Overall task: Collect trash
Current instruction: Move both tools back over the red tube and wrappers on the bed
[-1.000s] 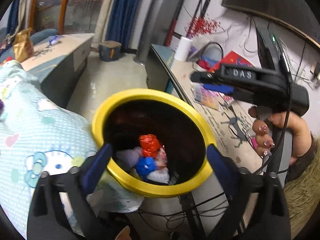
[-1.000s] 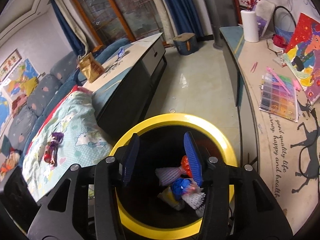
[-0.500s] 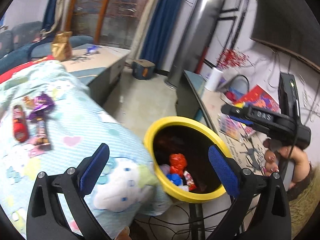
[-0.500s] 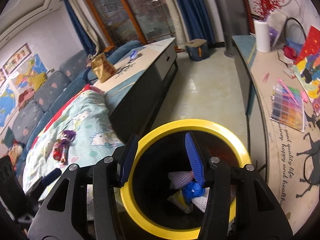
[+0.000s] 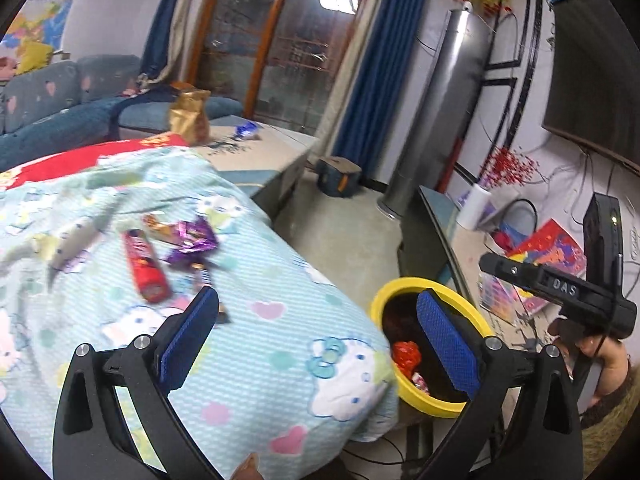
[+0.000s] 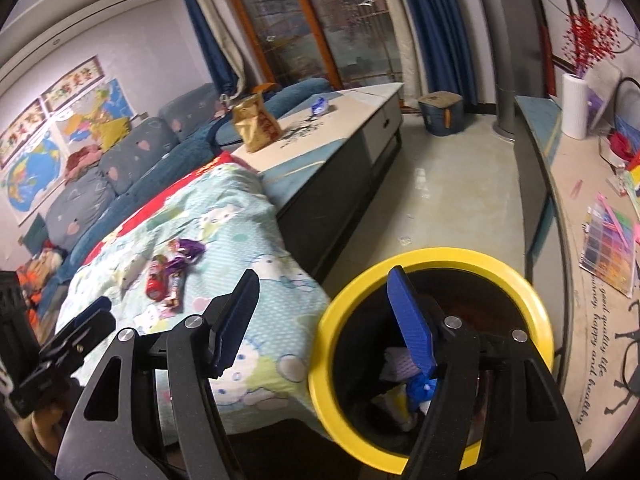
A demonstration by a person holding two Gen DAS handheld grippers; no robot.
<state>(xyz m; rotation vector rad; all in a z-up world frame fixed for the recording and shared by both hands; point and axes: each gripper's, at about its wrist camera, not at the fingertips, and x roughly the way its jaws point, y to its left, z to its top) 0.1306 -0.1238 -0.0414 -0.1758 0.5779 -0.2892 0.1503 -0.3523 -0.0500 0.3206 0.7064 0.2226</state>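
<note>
Trash lies in two places: a small heap on the bed and a few pieces already inside the yellow-rimmed bin (image 6: 436,258). On the light blue cartoon-print blanket (image 5: 280,344) lie a red wrapper (image 5: 145,266), a crumpled purple wrapper (image 5: 192,240) just beside it, and a pale wrapper (image 5: 72,242) farther left, blurred in the left wrist view. In the right wrist view the same red wrapper (image 6: 157,280) and purple wrapper (image 6: 186,252) lie close together near the middle of the blanket (image 6: 224,216).

The bin (image 5: 400,286) stands on the floor between the bed's corner and the long desk (image 6: 576,216), its rim touching or nearly touching the hanging blanket. Inside it show a red crumpled piece (image 5: 406,356), and, from the other camera, a blue piece (image 6: 418,386) and white netting (image 6: 396,362).

The left tongs (image 5: 316,336) are spread wide with nothing between the blue pads, held over the blanket's corner, the right pad in front of the bin. The right tongs (image 6: 324,316) are opening, with nothing between them; the right-hand finger (image 6: 412,316) hangs over the bin's mouth and the left-hand one over the blanket's edge. The left wrist view also shows the right tool (image 5: 560,292) from the side, gripped by a hand (image 5: 600,356) near the desk.

A gold snack bag (image 6: 256,122) stands on the low cabinet (image 6: 352,120) beyond the bed.
</note>
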